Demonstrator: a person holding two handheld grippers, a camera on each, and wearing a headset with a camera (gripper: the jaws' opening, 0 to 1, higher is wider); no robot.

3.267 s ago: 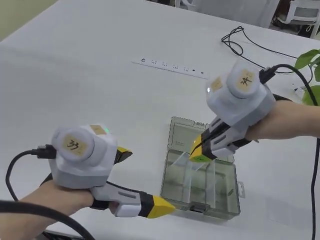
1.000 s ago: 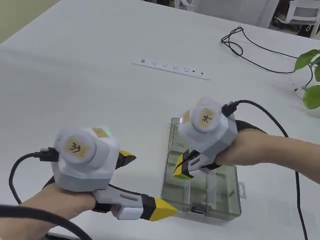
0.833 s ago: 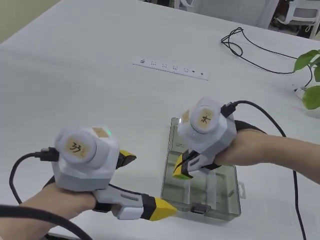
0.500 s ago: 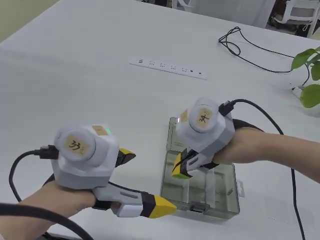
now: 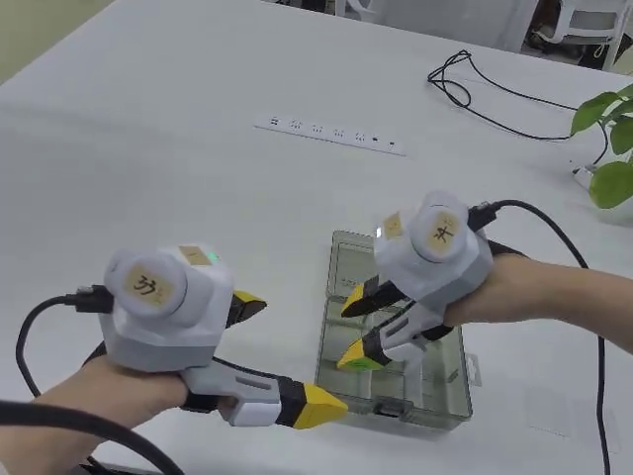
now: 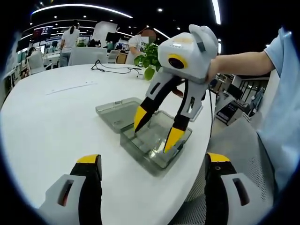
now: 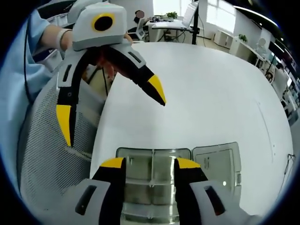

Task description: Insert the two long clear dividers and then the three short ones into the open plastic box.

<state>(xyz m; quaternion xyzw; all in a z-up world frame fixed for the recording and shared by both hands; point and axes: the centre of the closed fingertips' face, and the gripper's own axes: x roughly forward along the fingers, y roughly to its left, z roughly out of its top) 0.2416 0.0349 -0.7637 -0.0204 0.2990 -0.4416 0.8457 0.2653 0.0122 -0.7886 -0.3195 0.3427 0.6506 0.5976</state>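
Note:
The clear plastic box (image 5: 410, 398) lies open on the white table, its lid (image 5: 346, 259) folded flat on the far side. Clear dividers (image 7: 151, 182) stand inside and split it into compartments. My right gripper (image 5: 353, 329) hovers open over the box's left half, nothing between its fingers; its own view looks straight down at the box (image 7: 140, 206) and lid (image 7: 216, 164). My left gripper (image 5: 282, 354) is open and empty, just left of the box. The left gripper view shows the right gripper (image 6: 157, 129) above the box (image 6: 152, 147).
A white power strip (image 5: 331, 136) lies farther back on the table. A black cable (image 5: 475, 94) loops at the far right beside a green plant (image 5: 605, 119). The box sits close to the table's near edge (image 6: 187, 164).
My right gripper was shut low inside the box's left half; it has opened and lifted a little. The left gripper has stayed put.

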